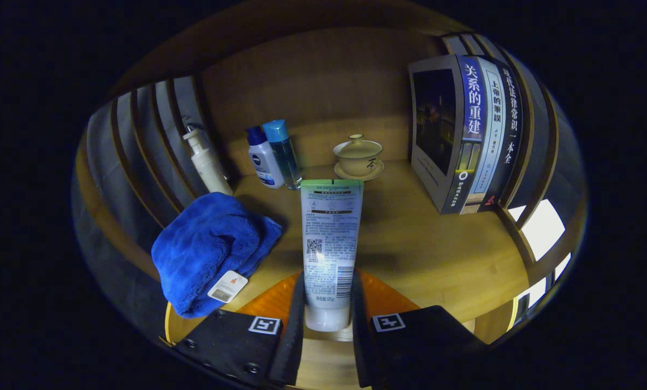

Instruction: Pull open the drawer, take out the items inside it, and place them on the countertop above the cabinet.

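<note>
Claw (328, 303) clamped on a white tube (330, 244), both fingers pressing its cap end. Tube's long axis runs straight fwd along the fingers, cap toward the claw, flat crimped end pointing away, held over the wooden table (437, 249). Just left of the claw: crumpled blue towel (207, 249) w/ tag. Beyond the tube tip: two blue-capped bottles (272, 154), lidded tea bowl (358, 156) on saucer. Far left a pump bottle (205, 162); ahead-right, upright books (464, 135).

The tube's (330, 244) cap end sits hidden between the gripper (328, 303) fingers; the far pump bottle's (206, 162) base probably lies behind the blue towel (207, 252).
</note>
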`<move>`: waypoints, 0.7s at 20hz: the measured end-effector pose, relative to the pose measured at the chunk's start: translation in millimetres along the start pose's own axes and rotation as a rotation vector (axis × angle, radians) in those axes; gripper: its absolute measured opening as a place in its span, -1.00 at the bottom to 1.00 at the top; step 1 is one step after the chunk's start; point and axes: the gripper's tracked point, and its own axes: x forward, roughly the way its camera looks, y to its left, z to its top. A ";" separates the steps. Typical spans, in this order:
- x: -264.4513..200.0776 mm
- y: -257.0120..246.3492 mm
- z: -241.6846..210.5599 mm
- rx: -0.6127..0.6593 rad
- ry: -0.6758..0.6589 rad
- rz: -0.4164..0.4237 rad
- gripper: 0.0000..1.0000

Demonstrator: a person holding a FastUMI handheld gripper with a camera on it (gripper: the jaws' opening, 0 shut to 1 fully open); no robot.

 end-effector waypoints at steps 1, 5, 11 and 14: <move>0.1 -1.8 0.9 -0.003 0.003 -0.003 -0.03; 8.3 -4.1 -6.0 -0.016 0.031 -0.016 0.03; 10.9 -5.3 -2.1 0.000 0.010 -0.020 0.12; 7.6 -2.7 -0.1 -0.001 -0.002 -0.019 0.17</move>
